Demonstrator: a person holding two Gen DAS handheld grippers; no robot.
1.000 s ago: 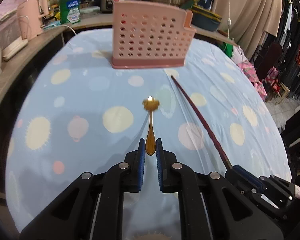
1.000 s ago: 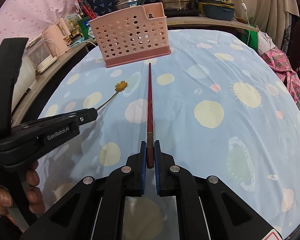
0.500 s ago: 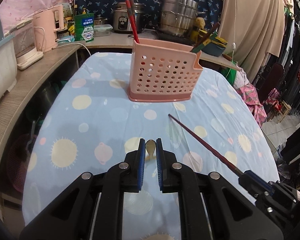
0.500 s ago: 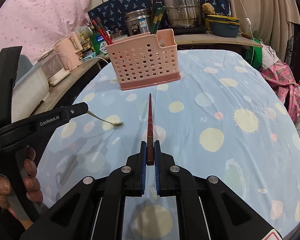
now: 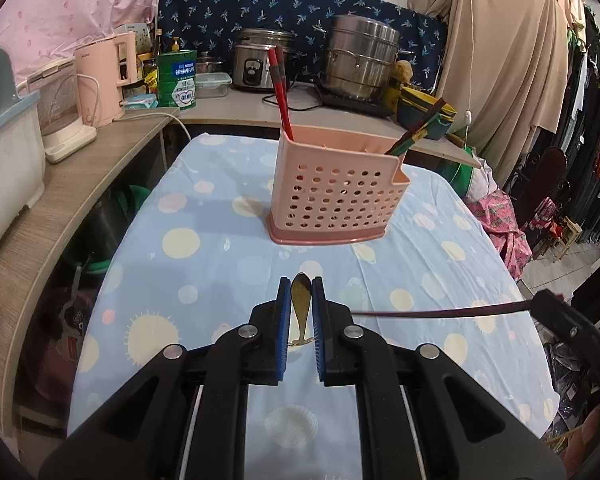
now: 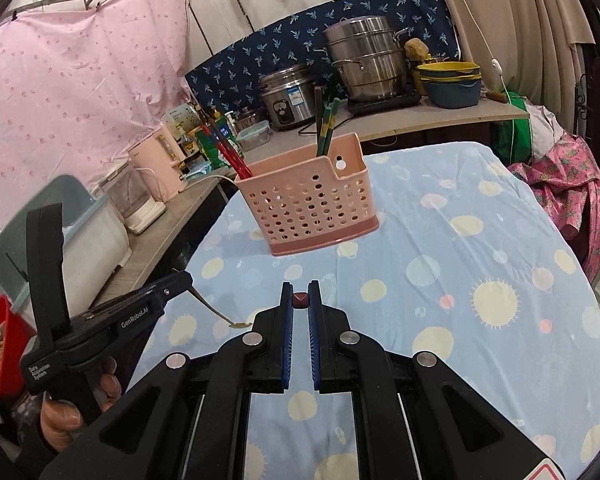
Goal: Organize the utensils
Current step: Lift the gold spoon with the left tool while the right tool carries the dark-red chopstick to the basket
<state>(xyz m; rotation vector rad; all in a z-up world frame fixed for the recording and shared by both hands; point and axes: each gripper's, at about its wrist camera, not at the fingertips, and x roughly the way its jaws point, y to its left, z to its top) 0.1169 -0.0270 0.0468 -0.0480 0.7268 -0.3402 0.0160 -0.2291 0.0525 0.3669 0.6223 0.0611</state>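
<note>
Both tools, left (image 5: 301,306) and right (image 6: 299,304), seemingly clamped, aloft, side by side

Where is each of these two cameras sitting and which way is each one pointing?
Left wrist: on the left gripper, looking along its fingers, shut on a gold spoon, toward the pink caddy; the right gripper's tip with a red chopstick enters at right.
Right wrist: on the right gripper, facing the caddy; the left gripper and hand show at left.
Shared: caddy, dotted tablecloth.
</note>
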